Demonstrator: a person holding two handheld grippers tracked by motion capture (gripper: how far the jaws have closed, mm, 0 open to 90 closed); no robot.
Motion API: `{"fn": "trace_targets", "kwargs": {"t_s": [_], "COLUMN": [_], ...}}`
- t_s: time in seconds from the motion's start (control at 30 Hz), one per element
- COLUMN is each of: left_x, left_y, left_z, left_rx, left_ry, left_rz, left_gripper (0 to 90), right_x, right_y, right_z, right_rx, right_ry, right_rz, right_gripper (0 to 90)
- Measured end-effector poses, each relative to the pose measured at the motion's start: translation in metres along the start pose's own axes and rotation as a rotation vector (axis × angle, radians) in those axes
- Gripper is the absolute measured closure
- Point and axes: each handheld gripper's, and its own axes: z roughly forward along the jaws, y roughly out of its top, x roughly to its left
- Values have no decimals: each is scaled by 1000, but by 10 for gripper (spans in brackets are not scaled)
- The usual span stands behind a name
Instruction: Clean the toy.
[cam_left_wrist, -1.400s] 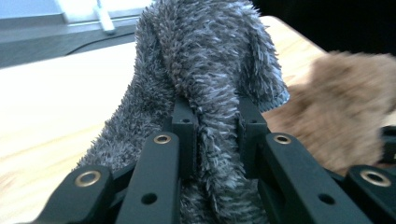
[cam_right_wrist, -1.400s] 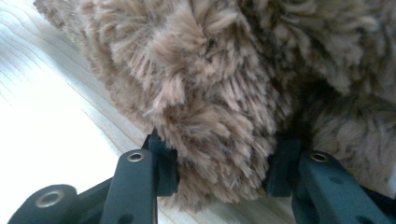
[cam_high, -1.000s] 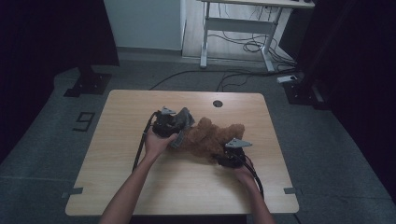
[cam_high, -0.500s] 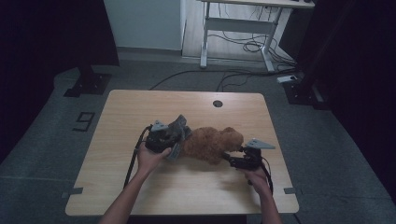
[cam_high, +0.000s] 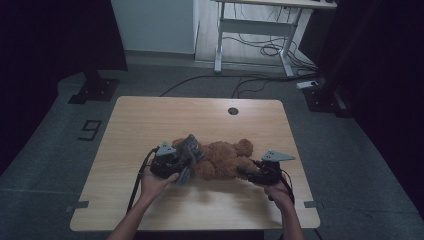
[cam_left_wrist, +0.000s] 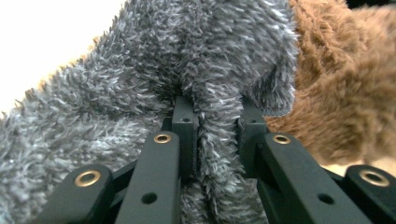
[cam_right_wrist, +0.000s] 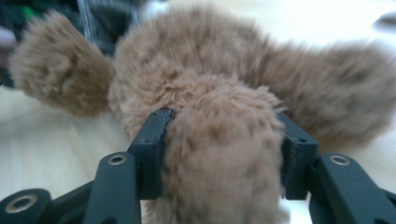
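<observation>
On the left of the brown teddy bear (cam_high: 225, 160), the left gripper (cam_high: 181, 167) is clamping a fold of grey plush fabric (cam_high: 190, 149); in the left gripper view its jaws are standing close together with the grey plush fabric (cam_left_wrist: 219, 154) pinched tight between them. That grey piece is sitting against the bear's left end, and whether it is a garment on the bear or a loose cloth I cannot tell.

The bear itself is lying on its side on the desk (cam_high: 150, 120), near the front middle of the top, limbs spreading toward the right.

On the right of the bear, the right gripper (cam_high: 246, 173) is gripping 1 brown limb. In the right gripper view the limb (cam_right_wrist: 224, 154) is filling the gap and the pads are pressing into its fur; these jaws have just been closing on it.

So both holds appear to be made: 1 on the grey piece, 1 on the bear. What seems left is the pulling itself, either drawing the grey piece off or along the bear while the right side is anchoring it. The grey piece is resting bunched at the bear's left end, so that part looks unfinished.
</observation>
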Motion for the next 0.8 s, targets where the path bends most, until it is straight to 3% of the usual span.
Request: {"fn": "trace_targets", "kwargs": {"t_s": [0.1, 0.23, 0.3, 0.37, 0.53, 0.63, 0.73, 0.8], "left_x": [-4, -7, -5, 0, 13, 6, -10, -20], "left_y": [-4, -9, -10, -10, 1, 12, 25, 35], "left_z": [0, -1, 0, 4, 17, 13, 9, 13], "left_rx": [14, 48, 70, 82, 66, 30, -30, -38], "left_ry": [-10, -31, -22, -4, -14, -15, -23, -41], "left_rz": [13, 24, 33, 15, -61, -42, -7, 12], "left_gripper": [743, 743, 742, 741, 740, 740, 739, 739], "right_x": [-3, -1, 1, 2, 3, -5, -11, -11], "right_y": [-9, -13, -15, -17, -13, -14, -16, -16], "right_z": [11, 20, 27, 36, 48, 47, 43, 43], "right_rx": [66, 117, 142, 163, 127, 88, 64, 62], "right_ry": [20, 1, -16, -36, -122, -153, -159, -162], "right_rz": [15, -1, -14, -24, -20, 17, 42, 45], "right_gripper": [482, 507, 515, 521, 525, 525, 530, 532]}}
